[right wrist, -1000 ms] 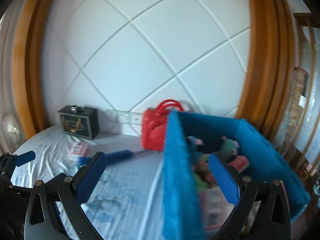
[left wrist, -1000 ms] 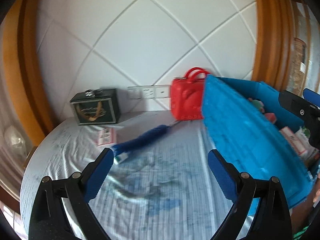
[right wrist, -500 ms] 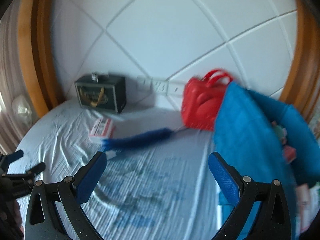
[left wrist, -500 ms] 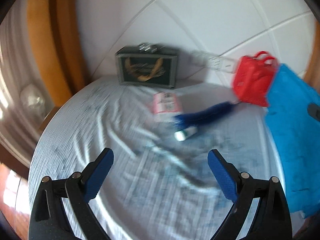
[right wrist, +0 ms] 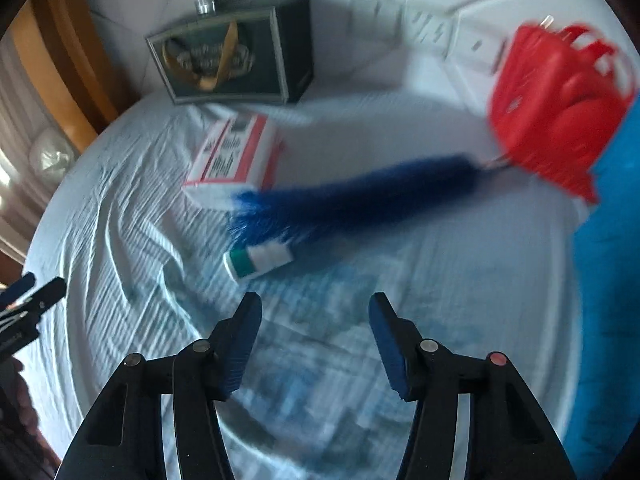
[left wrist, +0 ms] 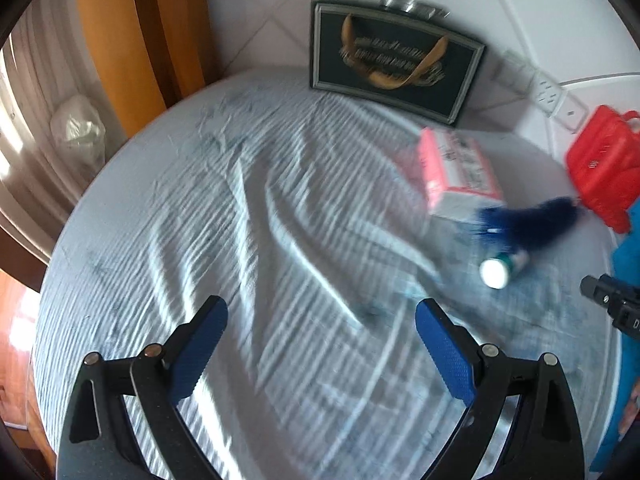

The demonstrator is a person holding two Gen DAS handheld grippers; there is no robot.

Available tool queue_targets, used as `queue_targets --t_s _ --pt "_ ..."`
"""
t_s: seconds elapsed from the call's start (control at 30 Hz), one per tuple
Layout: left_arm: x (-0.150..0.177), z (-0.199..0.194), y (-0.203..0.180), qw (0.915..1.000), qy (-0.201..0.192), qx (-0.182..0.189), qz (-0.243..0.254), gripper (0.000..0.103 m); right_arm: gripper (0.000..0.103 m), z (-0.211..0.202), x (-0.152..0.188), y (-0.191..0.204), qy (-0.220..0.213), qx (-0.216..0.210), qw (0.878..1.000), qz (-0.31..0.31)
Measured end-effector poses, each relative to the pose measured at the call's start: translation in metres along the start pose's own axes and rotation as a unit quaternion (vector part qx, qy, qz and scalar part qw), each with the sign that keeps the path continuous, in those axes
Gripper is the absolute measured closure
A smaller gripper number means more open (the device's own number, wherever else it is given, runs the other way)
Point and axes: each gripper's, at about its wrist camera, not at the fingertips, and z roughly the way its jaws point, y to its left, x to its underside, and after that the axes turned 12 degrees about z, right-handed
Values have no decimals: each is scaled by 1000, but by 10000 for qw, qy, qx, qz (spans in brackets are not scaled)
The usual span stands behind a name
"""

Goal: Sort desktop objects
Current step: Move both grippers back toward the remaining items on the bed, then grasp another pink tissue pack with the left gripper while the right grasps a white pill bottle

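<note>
A blue bristly brush (right wrist: pixel 352 200) lies across the white cloth, its tip over a small white and green tube (right wrist: pixel 258 262). A pink and white box (right wrist: pixel 234 158) lies just behind them. In the left wrist view the brush (left wrist: pixel 528 224), tube (left wrist: pixel 502 270) and box (left wrist: pixel 458 172) sit to the right. My right gripper (right wrist: pixel 314 320) is open and empty, low over the cloth just in front of the tube. My left gripper (left wrist: pixel 320 320) is open and empty over bare cloth, left of the objects. Both views are blurred.
A dark green box with a gold emblem (right wrist: pixel 236 56) stands at the back by the wall. A red plastic case (right wrist: pixel 560 100) stands at the back right. A blue storage bin (right wrist: pixel 608 260) fills the right edge. The round table's edge (left wrist: pixel 64 232) curves at the left.
Both grippers have swung left and down toward the cloth, away from the blue bin. The right gripper's jaws have narrowed and it has come close to the tube and brush.
</note>
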Motion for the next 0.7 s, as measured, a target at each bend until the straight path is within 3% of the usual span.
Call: queue_targets --t_s 0.03,0.1,0.17,0.37,0.43,0.47,0.7 --pt "-1 9 3 10000 53 -12 -6 7 43 11 -1 2 71 -34 10000 35" --pt "-3 26 7 9999 167 -36 -29 7 22 36 -5 9 235 -127 9996 98" --pt "-4 43 11 9996 272 -57 -51 7 17 54 -8 16 353 -210 9991 115" --pt "-24 77 5 9991 407 79 -111 7 19 98 -12 24 532 -207 9983 104" --pt "-38 82 -5 9993 339 139 -21 7 41 100 -10 19 484 14 9988 -31" --pt "-50 85 -13 9995 263 182 41 7 43 100 -10 12 468 84 9989 0" --pt "-130 89 -77 9971 -72 605 451 7 43 90 -20 -39 326 366 9985 240"
